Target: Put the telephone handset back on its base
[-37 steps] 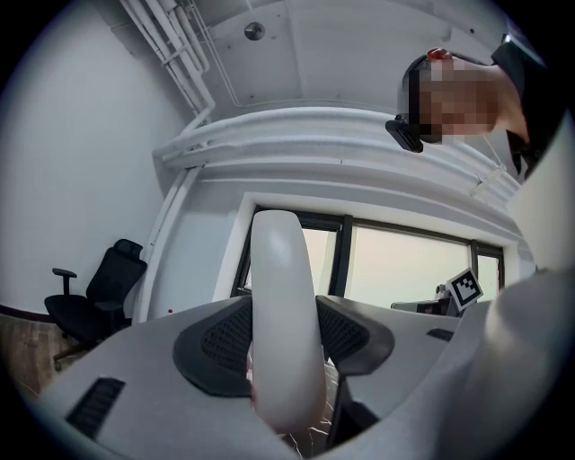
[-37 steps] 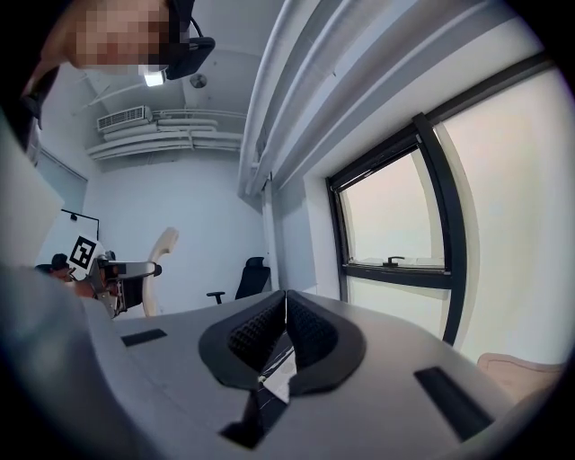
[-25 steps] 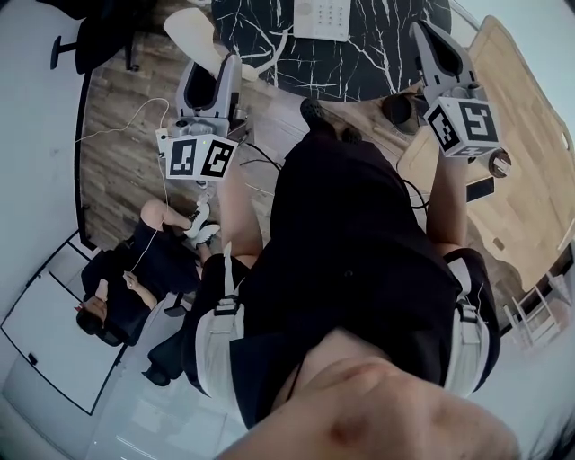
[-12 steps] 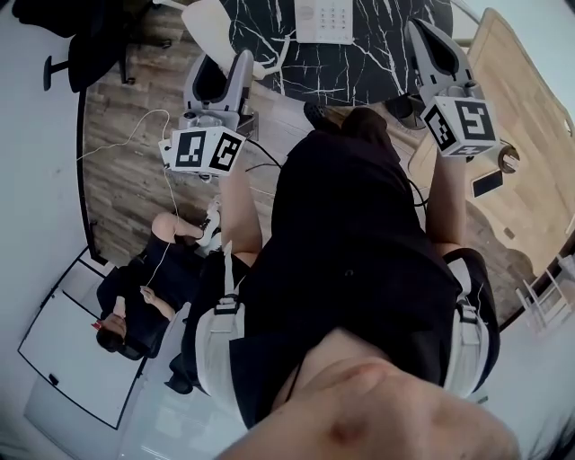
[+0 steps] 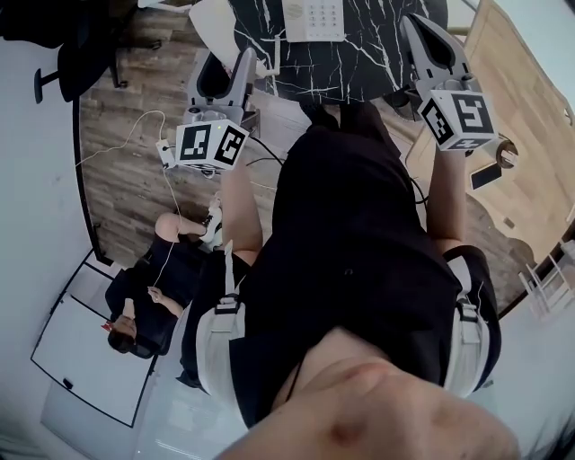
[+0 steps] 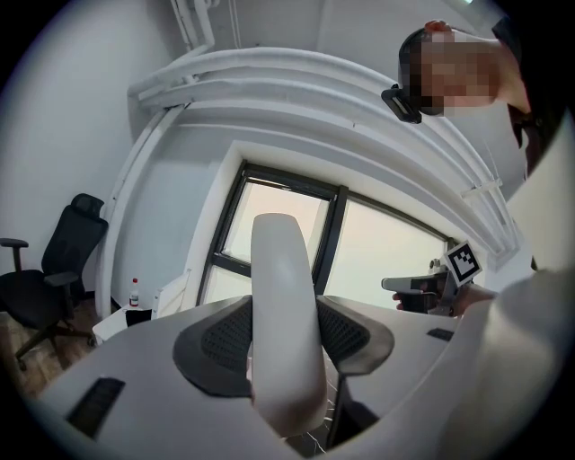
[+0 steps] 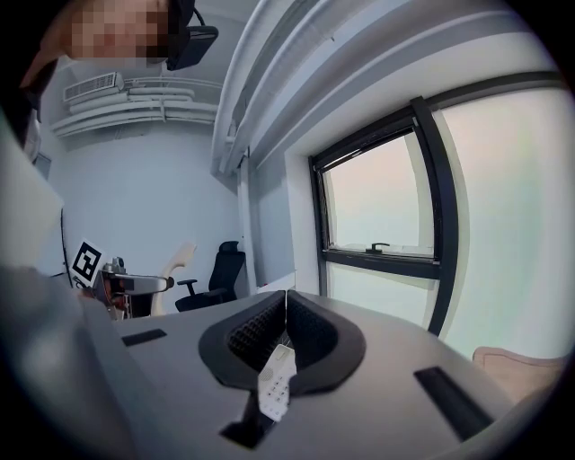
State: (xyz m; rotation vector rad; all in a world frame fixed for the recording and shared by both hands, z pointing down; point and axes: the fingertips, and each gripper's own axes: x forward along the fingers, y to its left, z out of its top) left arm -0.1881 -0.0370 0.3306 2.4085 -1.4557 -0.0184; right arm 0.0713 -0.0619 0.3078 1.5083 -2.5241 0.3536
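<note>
The white telephone base, with a keypad, sits on the black marble table at the top of the head view. My left gripper is shut on the white handset, just left of the table's edge; a curly cord runs from it toward the base. In the left gripper view the handset stands upright between the pads of the left gripper. My right gripper hovers over the table's right side, jaws together and holding nothing. The base shows through the gap under the right gripper's pads.
A person sits on the wooden floor at lower left, with cables nearby. A black office chair stands at upper left. A light wooden table with a dark phone lies to the right.
Both grippers have moved up the picture toward the black table. The left one carried the handset closer to the table's edge.
</note>
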